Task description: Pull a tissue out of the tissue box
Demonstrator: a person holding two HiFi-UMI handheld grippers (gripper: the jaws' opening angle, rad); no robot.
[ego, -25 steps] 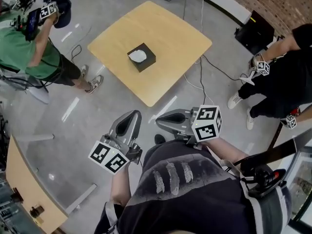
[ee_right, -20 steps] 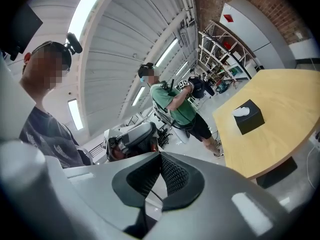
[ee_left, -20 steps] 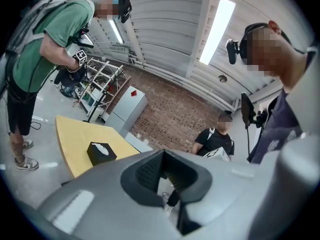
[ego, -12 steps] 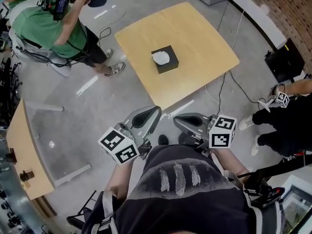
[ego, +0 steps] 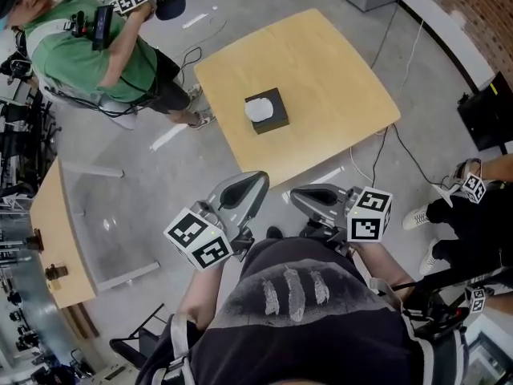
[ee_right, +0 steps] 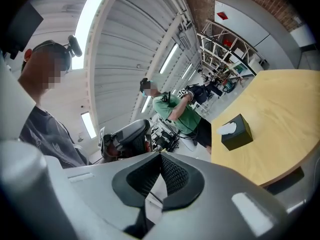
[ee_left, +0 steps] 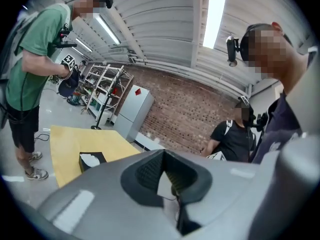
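The black tissue box [ego: 271, 115] sits near the middle of the pale wooden bench [ego: 329, 62], with a white tissue [ego: 257, 108] puffing out of its top opening. It lies well ahead of both claws, past the bench's near edge, and neither claw touches it.

In the left gripper view the tissue box [ee_left: 91, 160] shows low and to the left of the claw tips. In the right gripper view the box [ee_right: 237, 133] shows to the right of the tips and a little above them.

The left claw [ego: 261, 180] is held in front of the person's chest, over the grey floor short of the bench. Its jaws are pressed together with nothing between them, and the ribbed pads [ee_left: 149, 170] meet at the tip. The right claw [ego: 295, 196] hangs just beside it at about the same height. Its jaws also meet at the tip, with nothing pinched between them.

Beyond the bench, to the left of the claws, a person in a green shirt [ego: 96, 54] stands holding a marker cube. To the right of the claws another person in black clothes [ego: 473, 215] stands near a black case [ego: 489, 111] on the floor. Cables [ego: 377, 163] trail over the floor from the bench's right side.
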